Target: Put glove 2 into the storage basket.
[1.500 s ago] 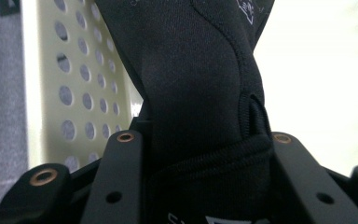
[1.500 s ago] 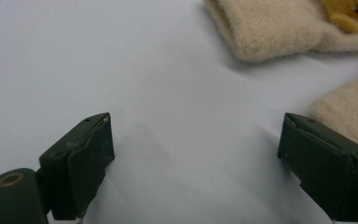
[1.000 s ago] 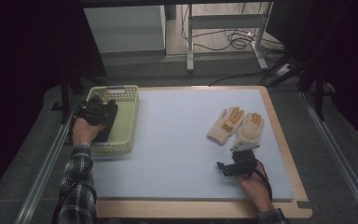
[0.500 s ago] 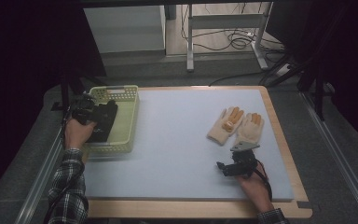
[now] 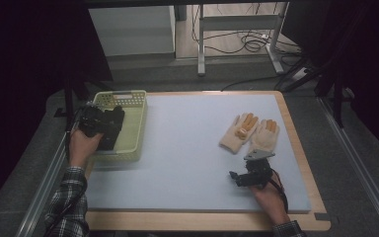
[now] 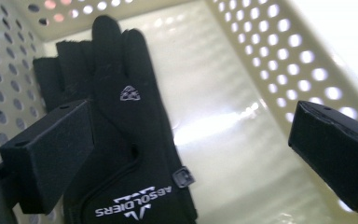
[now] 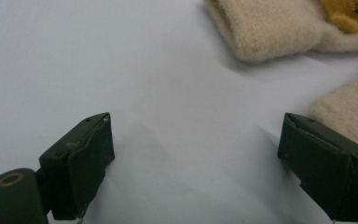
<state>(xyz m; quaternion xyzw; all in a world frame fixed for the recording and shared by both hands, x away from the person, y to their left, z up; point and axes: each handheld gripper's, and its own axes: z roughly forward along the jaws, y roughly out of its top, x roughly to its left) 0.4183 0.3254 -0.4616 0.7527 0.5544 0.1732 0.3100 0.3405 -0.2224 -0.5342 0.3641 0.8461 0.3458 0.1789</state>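
**Black glove in basket, left gripper over it, jaws apart**

Black glove (image 6: 121, 140) lies flat on the floor of the pale yellow perforated basket (image 6: 279, 60), fingers pointing to the far end wall, cuff toward the camera. White "ABSOLDIERS" lettering near the cuff, small white logo on the back of the hand, a small tab at the cuff edge. Glove sits against one long side wall of the basket; the rest of the basket floor is bare and shiny. In the high view the basket (image 5: 133, 133) stands at the table's far left, on the edge of the light blue mat (image 5: 187, 148).

Left gripper (image 6: 191, 154) hangs over the basket interior, jaws wide apart, gripping nothing; one jaw overlaps the glove's edge in the left gripper view, contact cannot be told. High view shows left gripper (image 5: 98, 123) held over the basket's left part.

Right gripper (image 7: 193, 163) low over the mat, jaws wide, nothing between them. Two cream knit gloves (image 5: 249, 133) with orange patches lie side by side on the mat's right part, just beyond the right gripper (image 5: 249, 175); the nearer cuff is just beside one jaw in the right gripper view.
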